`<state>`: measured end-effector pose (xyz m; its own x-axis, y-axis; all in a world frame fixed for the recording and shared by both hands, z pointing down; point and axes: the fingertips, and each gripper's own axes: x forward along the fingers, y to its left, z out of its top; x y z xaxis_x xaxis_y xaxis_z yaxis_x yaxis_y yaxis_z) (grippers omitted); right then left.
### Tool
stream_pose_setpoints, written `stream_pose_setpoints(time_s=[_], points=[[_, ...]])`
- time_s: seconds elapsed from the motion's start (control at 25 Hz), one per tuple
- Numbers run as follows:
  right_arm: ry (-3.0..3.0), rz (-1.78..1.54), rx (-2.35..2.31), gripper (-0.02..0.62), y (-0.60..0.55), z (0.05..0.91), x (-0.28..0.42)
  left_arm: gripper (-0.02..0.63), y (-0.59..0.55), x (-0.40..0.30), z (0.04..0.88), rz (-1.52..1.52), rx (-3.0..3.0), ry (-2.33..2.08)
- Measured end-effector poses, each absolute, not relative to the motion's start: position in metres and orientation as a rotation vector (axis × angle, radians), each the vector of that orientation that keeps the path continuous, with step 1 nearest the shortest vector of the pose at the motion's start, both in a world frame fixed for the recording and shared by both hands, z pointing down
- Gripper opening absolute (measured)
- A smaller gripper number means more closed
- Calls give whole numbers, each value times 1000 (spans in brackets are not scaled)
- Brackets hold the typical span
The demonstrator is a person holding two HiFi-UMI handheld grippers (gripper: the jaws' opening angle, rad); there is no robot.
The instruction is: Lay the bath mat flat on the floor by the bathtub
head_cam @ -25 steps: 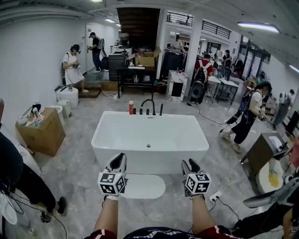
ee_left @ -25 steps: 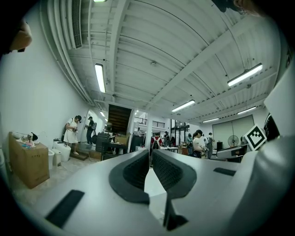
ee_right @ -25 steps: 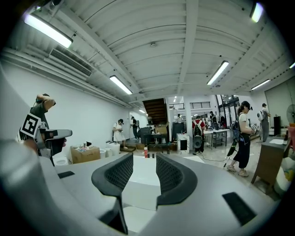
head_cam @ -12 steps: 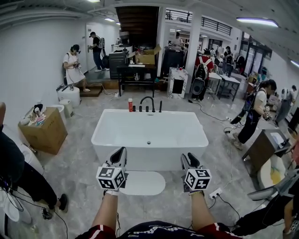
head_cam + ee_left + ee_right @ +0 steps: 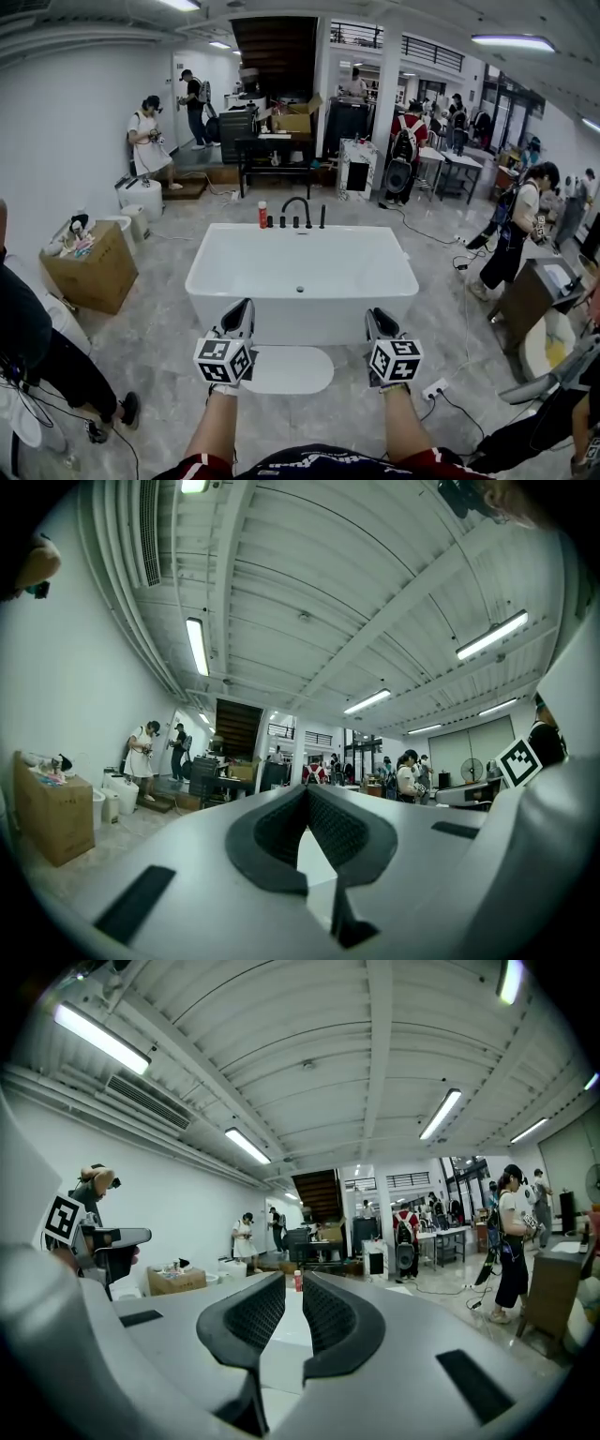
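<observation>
Bath mat [image 5: 292, 371] lies flat on the grey marbled floor [image 5: 150, 347], just in front of the bathtub [image 5: 300, 281]. Your left claw [image 5: 242, 317] hides the mat's left end. Left claw: tips together, empty. Right claw [image 5: 379, 323]: just been closing, narrow gap, nothing between. Crowded workshop behind.

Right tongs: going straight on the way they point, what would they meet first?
Probably the bathtub: the right tongs point roughly level at it, near rim or basin, depth unclear. Their jaws have just been closing, with nothing between them.
</observation>
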<state>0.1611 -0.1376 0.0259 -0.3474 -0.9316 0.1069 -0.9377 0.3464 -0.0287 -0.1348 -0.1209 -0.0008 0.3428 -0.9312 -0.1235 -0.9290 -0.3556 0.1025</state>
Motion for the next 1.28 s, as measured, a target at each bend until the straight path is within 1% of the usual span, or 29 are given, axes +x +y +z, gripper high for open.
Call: stream_pose_setpoints(time_s=[0.56, 1.28], points=[[-2496, 134, 1816, 27, -131, 21, 181, 17, -121, -116, -7, -272, 2591, -1752], [-2484, 108, 1841, 26, -140, 20, 197, 17, -130, -100, -4, -265, 2594, -1760]])
